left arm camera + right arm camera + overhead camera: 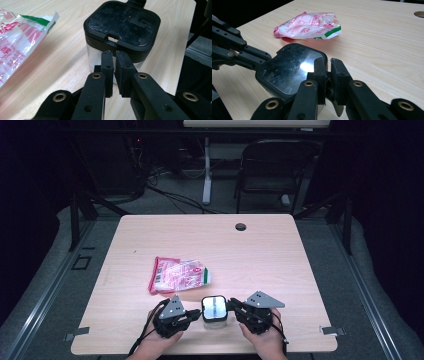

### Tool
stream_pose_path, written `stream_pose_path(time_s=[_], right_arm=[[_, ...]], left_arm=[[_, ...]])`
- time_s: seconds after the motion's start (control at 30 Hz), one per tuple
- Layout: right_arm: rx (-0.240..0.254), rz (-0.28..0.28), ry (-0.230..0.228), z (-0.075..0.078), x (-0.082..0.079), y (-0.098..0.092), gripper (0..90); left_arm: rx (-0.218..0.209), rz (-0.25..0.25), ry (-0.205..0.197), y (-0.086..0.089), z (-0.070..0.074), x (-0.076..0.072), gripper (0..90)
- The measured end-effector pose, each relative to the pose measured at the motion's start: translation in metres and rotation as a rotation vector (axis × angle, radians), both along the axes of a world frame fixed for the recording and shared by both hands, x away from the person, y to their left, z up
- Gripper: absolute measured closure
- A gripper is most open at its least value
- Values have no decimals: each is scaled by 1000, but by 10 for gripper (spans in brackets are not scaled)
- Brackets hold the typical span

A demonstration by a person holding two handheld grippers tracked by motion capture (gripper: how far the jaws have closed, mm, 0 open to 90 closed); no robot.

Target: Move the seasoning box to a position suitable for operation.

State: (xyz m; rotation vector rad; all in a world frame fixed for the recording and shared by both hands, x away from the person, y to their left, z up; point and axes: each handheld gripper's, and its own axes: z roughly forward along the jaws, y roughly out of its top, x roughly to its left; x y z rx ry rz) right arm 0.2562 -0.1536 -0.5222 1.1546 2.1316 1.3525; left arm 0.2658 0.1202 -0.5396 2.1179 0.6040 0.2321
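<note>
Jar (214,311): rigid, slick clear wall, likely light; grip at lid rim. L gripper (114,65), R gripper (329,72): jaws closed, holding nothing.

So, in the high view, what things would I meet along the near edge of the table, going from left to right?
Left gripper → container with the black lid → right gripper.

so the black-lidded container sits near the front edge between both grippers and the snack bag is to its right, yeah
Not quite: the snack bag lies behind the container and to its left, as the high view shows. The container does sit between the left gripper and right gripper.
</note>
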Motion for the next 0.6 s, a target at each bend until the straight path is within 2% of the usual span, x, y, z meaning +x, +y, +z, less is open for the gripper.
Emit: stream_pose_path(time_s=[0.17,0.6], right_arm=[[5,0,0,0,1,0,829],[8,-6,-1,-1,1,1,831]], left_arm=[[-6,7,12,0,-1,0,857],[-9,-6,1,0,3,-4,872]])
